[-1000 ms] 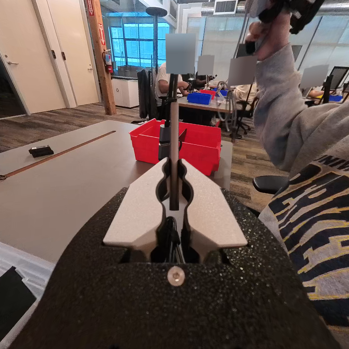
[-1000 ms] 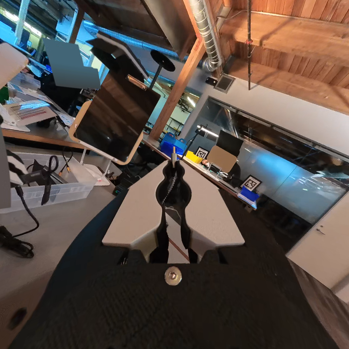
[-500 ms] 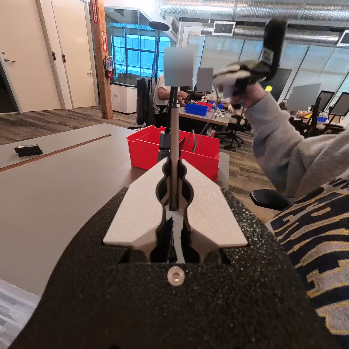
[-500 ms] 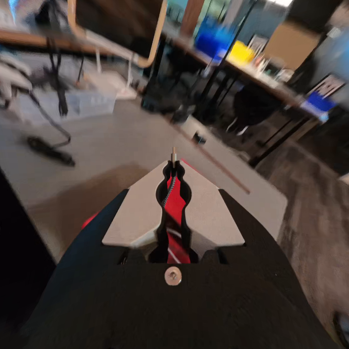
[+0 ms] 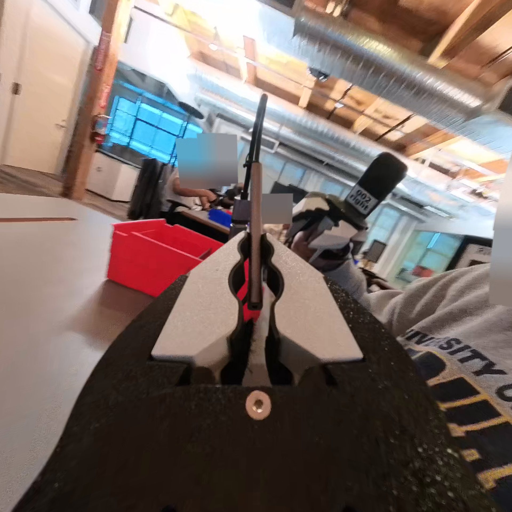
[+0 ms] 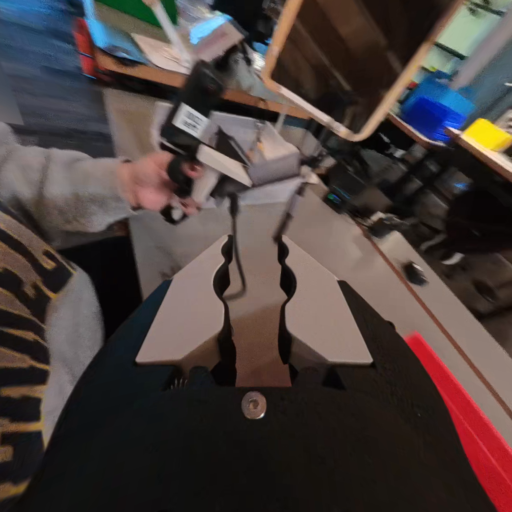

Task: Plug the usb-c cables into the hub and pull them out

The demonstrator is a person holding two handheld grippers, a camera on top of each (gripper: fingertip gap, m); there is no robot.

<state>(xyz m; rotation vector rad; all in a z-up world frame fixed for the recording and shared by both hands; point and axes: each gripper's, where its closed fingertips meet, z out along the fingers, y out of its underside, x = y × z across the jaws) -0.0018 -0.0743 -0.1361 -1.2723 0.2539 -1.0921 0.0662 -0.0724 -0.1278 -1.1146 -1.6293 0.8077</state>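
Note:
My left gripper (image 5: 256,235) is shut on the thin grey hub (image 5: 255,221), held edge-on and pointing up. A black cable (image 5: 259,124) rises from the hub's far end, and a dark plug (image 5: 239,213) sits on its left side. My right gripper (image 6: 254,238) is open and empty. It faces the left gripper (image 6: 248,177) and the hub (image 6: 277,162), held in a hand above the table. A black cable (image 6: 235,221) and a thinner cable (image 6: 288,219) hang down from the hub. The right gripper also shows in the left wrist view (image 5: 304,219), beside the hub.
A red bin (image 5: 155,255) stands on the grey table (image 5: 41,291) behind the hub; its edge shows low right in the right wrist view (image 6: 457,388). A tablet on a stand (image 6: 346,69) hangs over the table's far side. People sit at desks behind. The grippers' ends are close to 8 cm from one another.
My right gripper has opened and let go of the braided cable it held, and has swung round to face the left gripper. The left gripper has tilted upward, still shut on the hub.

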